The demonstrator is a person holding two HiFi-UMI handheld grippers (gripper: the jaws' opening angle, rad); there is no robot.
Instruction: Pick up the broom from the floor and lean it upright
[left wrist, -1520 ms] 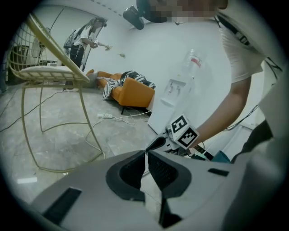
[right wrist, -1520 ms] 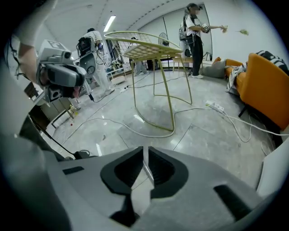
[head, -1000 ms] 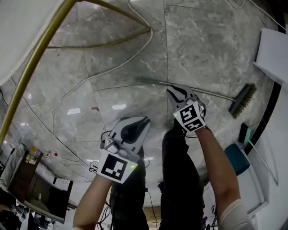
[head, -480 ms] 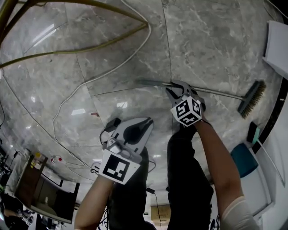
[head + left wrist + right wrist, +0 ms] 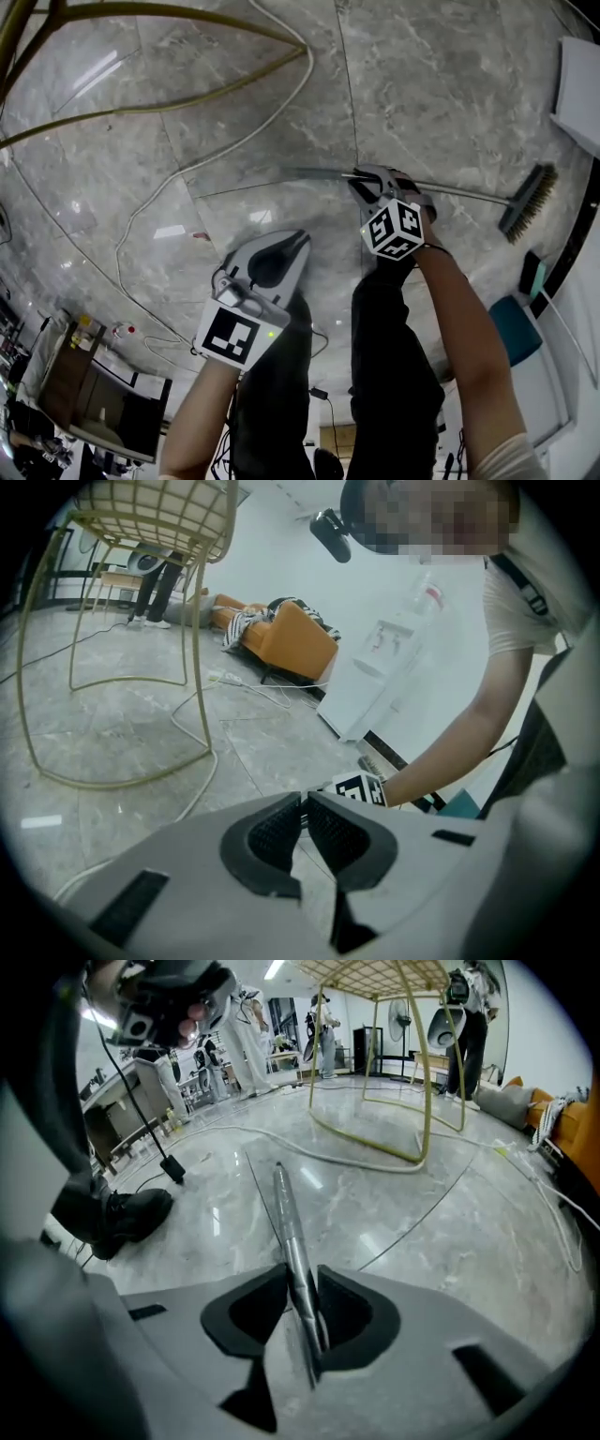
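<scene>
Left of centre in the head view, the left tool (image 5: 295,242) hangs empty, jaws together, just short of the handle. Beside it, the right tool (image 5: 362,180) is closing onto the broom (image 5: 459,192), which lies across the floor (image 5: 441,84), bristles at far right.

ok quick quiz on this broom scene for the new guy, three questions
1. Which claw has the broom handle between its jaws? a) left b) right c) neither
2. True or false: the broom already stands upright.
3. Fill in: the left claw holds ____.
Key: 1 b, the right claw is closing on the handle; 2 false, it lies on the floor; 3 nothing.
</scene>
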